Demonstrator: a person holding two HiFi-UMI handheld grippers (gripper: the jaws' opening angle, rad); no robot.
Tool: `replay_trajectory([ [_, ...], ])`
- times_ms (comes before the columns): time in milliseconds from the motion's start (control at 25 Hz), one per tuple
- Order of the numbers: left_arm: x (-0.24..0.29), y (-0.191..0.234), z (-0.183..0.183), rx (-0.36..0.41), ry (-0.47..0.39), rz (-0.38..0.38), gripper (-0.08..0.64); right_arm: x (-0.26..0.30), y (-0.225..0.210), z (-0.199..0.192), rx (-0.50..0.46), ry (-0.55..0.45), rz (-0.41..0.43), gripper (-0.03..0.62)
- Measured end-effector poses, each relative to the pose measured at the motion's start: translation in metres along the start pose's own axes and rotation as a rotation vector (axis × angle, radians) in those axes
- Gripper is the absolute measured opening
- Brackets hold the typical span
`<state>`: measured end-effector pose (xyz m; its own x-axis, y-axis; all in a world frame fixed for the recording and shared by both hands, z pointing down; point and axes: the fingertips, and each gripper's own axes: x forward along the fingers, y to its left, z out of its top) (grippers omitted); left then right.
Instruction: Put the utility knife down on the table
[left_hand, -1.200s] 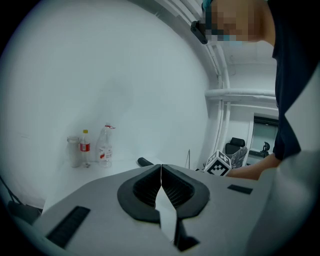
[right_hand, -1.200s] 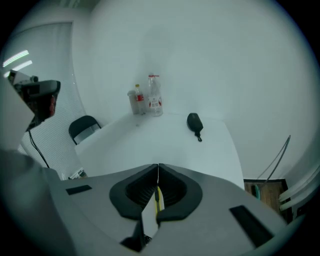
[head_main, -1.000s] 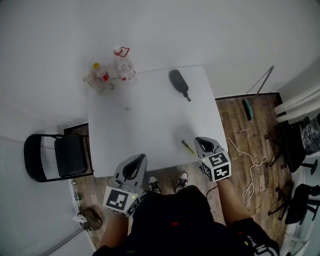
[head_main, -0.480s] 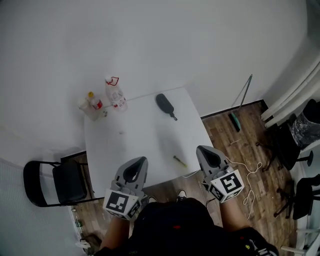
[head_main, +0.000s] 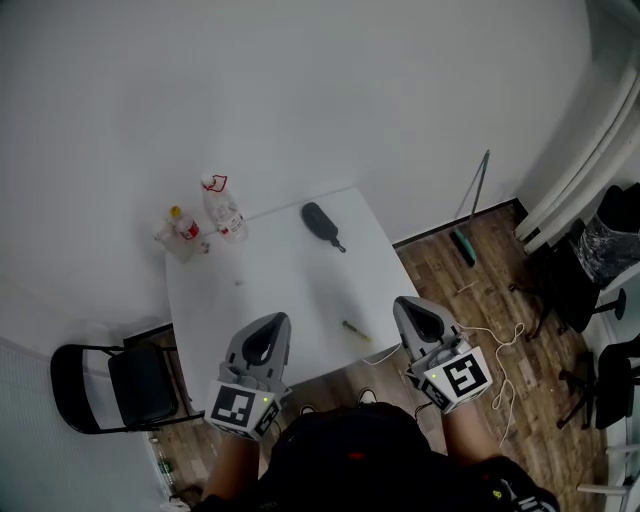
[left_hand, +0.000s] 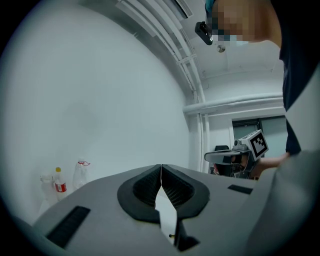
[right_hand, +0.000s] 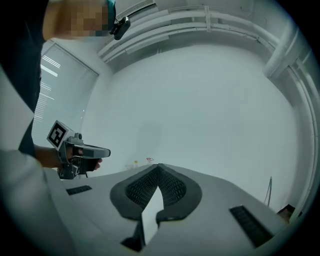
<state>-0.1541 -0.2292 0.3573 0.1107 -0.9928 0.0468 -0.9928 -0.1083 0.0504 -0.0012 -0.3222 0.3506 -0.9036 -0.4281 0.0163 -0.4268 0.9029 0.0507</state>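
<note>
utility knife (head_main: 353, 328), near right hand-held gripper (head_main: 409, 304)

The person wears a black top (head_main: 345, 455) with a tiny red mark on the front. The left gripper (head_main: 273, 324) and the right gripper (head_main: 409, 308) are grey, with black bumpy pads (head_main: 262, 346) inside. Each has a white cube (head_main: 238, 408) with black square marks and a little green light.

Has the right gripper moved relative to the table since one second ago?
Yes. The right gripper has drawn back from the utility knife toward the person, out to the near right corner of the table.
</note>
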Motion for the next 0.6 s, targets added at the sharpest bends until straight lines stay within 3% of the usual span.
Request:
replay_trajectory([
  [600,-0.0023,-0.0036,-0.0025,0.012,0.009,0.026,0.023,0.0058,0.0015,-0.0015,-0.001,0.011,0.034,0.021],
])
